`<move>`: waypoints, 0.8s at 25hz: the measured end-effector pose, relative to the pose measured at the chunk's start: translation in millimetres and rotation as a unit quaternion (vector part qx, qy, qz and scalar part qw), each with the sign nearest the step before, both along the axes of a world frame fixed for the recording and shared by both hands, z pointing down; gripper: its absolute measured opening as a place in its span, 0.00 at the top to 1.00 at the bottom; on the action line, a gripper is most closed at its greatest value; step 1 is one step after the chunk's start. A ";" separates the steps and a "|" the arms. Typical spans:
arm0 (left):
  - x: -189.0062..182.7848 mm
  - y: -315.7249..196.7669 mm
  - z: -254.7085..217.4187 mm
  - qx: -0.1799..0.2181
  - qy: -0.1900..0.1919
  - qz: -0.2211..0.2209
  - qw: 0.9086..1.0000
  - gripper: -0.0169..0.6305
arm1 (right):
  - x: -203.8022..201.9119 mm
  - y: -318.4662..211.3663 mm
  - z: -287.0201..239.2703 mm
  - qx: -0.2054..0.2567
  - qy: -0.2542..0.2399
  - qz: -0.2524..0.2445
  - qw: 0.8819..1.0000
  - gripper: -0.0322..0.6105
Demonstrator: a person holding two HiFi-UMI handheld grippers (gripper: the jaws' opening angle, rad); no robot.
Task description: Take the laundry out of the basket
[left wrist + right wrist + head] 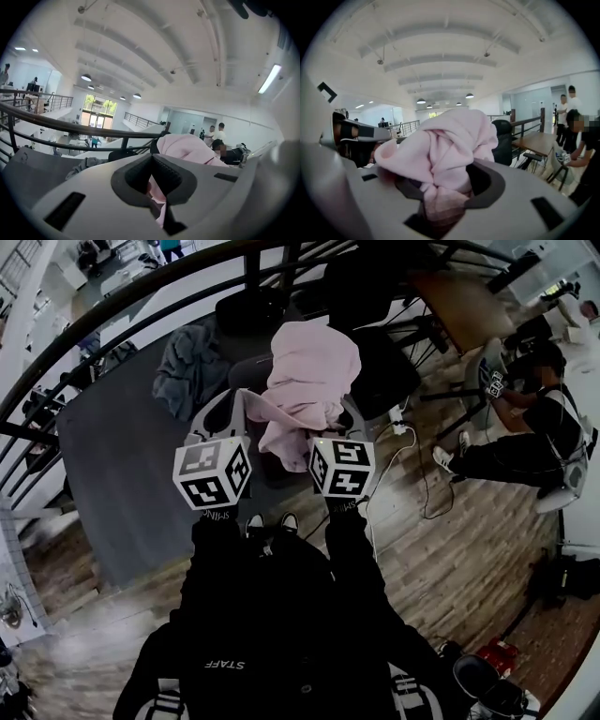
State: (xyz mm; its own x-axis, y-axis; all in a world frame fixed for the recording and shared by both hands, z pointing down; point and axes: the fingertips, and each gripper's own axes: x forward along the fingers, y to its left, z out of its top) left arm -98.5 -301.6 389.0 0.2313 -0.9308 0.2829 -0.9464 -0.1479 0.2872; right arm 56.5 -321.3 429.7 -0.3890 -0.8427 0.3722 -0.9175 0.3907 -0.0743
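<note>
1. Head view: the pink garment (311, 381) hangs raised between my left gripper (234, 413) and my right gripper (345, 423), near the far right corner of the grey table (112, 456). A grey cloth (192, 367) lies on the table's far side.
2. Left gripper view: my jaws are clenched on a thin edge of the pink garment (187, 147); the bulk sits beyond, to the right.
3. Right gripper view: my jaws grasp a thick wad of the pink garment (450, 145), which bunches over them.

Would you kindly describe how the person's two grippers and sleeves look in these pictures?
Both the left gripper and right gripper have pale grey shells with dark fingers, each bearing a white cube of black square markers. The sleeves are black.
</note>
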 end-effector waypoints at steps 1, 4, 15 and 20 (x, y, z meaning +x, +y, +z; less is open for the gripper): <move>1.7 1.2 -8.0 0.008 -0.002 0.001 1.000 0.98 | 3.9 2.9 -10.8 0.011 -0.004 0.005 1.000 0.65; 8.9 3.5 -30.2 0.033 -0.008 0.005 0.999 0.98 | 16.0 10.3 -40.4 0.042 -0.009 0.018 0.999 0.65; 28.2 5.7 -94.7 0.124 -0.044 0.016 0.991 0.98 | 42.1 30.9 -132.9 0.158 -0.024 0.054 0.986 0.64; 29.5 7.1 -112.9 0.151 -0.046 0.015 0.987 0.98 | 46.9 32.8 -158.0 0.189 -0.027 0.062 0.980 0.64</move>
